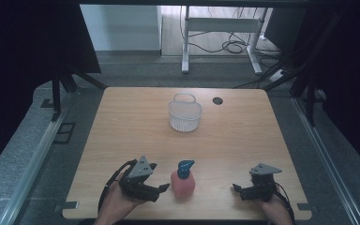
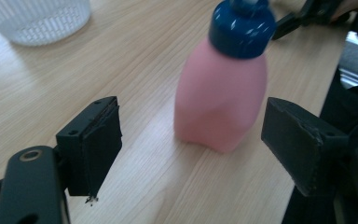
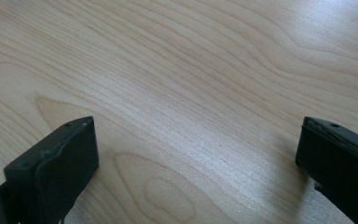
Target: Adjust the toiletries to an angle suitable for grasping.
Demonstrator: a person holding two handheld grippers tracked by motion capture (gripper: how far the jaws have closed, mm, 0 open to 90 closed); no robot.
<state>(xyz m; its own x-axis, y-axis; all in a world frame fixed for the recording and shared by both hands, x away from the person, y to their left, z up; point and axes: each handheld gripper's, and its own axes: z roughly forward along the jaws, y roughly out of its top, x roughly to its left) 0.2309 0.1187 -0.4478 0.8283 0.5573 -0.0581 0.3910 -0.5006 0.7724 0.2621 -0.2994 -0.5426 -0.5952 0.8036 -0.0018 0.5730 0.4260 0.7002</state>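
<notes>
One pink bottle (image 1: 183, 183) stands near the table's (image 1: 122, 122) front edge. Our left gripper (image 2: 193, 135) gapes wide around it, not squeezing yet. Our right gripper (image 3: 196, 154) waits wide apart. Grabbing is left.

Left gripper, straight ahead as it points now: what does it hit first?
Most likely the pink bottle. It stands just ahead of the left gripper, roughly centred between the open fingers, not yet touching either. Exact gap is hard to judge.
</notes>
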